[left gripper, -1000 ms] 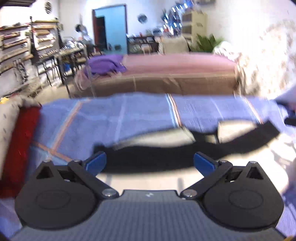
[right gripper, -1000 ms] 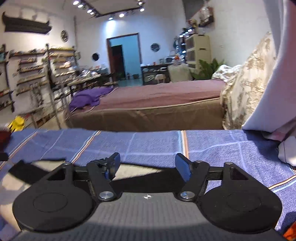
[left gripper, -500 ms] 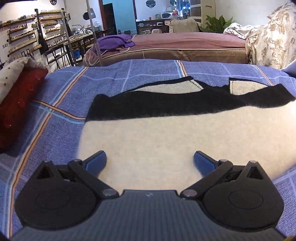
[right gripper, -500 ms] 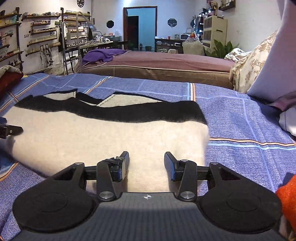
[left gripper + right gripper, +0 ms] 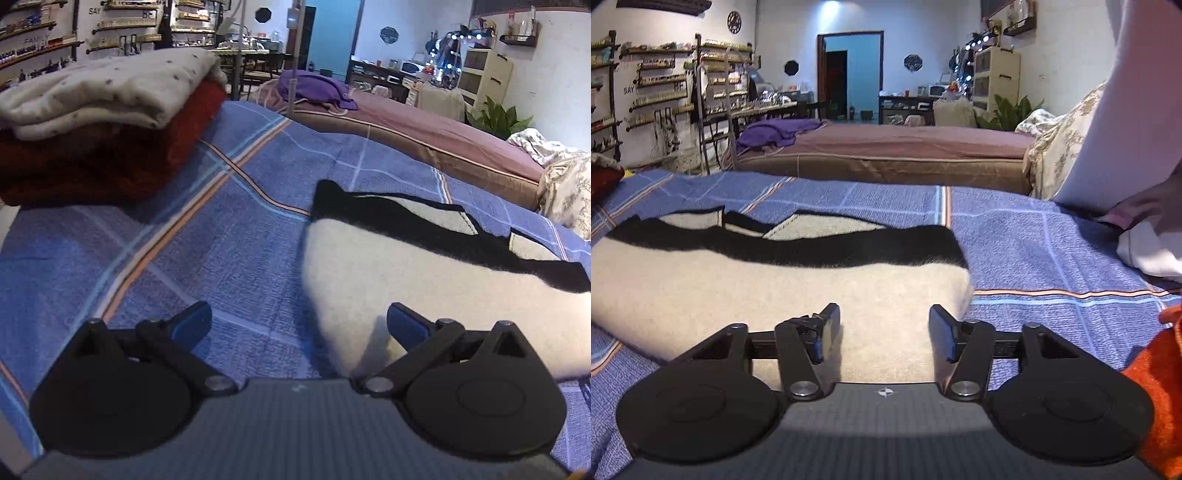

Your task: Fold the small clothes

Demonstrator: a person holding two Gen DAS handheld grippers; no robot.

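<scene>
A cream and black knitted garment (image 5: 424,280) lies folded on the blue checked bedspread (image 5: 207,251); it also shows in the right wrist view (image 5: 757,284). My left gripper (image 5: 299,325) is open and empty, low over the bedspread at the garment's left end, with its right finger over the cream part. My right gripper (image 5: 884,332) is open and empty, just above the garment's near right corner. A black band runs along the garment's far edge.
A stack of folded clothes, a dotted cream piece (image 5: 110,92) on a red one (image 5: 110,155), sits at the left. An orange cloth (image 5: 1160,369) lies at the right, white pillows (image 5: 1145,251) behind it. A second bed (image 5: 905,147) stands beyond.
Both grippers came down from behind the far edge to the garment's near side. The left one has since swung left to its left end. The right jaws widened.
</scene>
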